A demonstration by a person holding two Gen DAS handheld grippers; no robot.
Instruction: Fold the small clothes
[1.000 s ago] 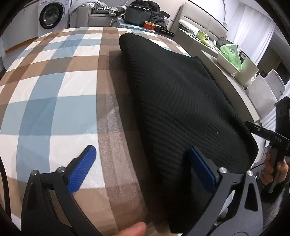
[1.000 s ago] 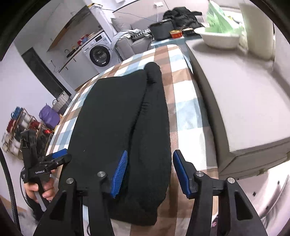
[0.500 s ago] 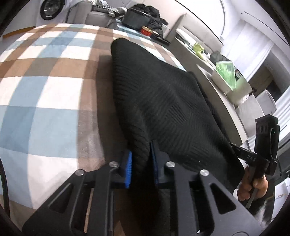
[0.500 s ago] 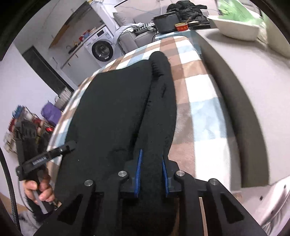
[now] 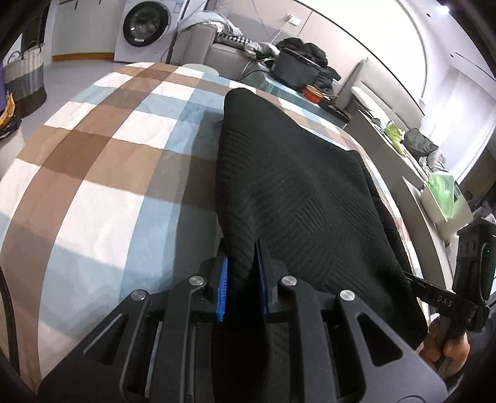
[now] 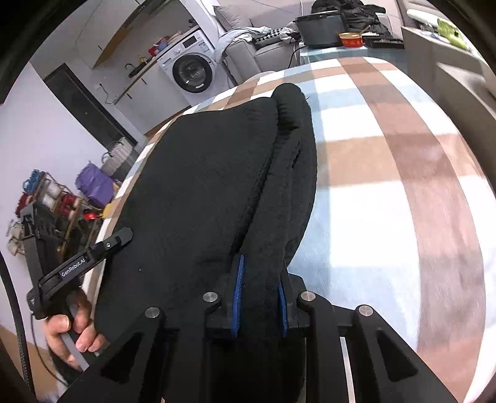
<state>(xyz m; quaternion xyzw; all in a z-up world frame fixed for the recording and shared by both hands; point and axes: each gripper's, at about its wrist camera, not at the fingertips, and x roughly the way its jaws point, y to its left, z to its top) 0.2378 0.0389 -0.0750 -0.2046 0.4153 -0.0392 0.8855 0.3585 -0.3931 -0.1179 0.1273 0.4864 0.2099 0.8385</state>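
Black knit garment point(image 5: 297, 198) lies folded lengthwise on the checked blanket point(image 5: 93, 173), and both grippers hold its near end. In the left wrist view, the left gripper point(image 5: 241, 279) has its blue pads point(image 5: 222, 288) pinched narrow on the garment's near left corner, the ribbed fabric bunched between them. In the right wrist view, the right gripper point(image 6: 259, 297) is clamped narrow on the thick rolled fold along the garment's right edge, its blue pads point(image 6: 238, 291) pressing the cloth from both sides. Each view also catches the other gripper at the garment's opposite near corner, with the person's hand point(image 6: 74, 328) wrapped around its handle. From the grippers the garment stretches away over the blanket, narrowing to a rounded far end. Beyond the garment's far end stand a dark pot point(image 6: 319, 26) and a red bowl point(image 6: 350, 39), and further back to the left a washing machine point(image 6: 192, 73).
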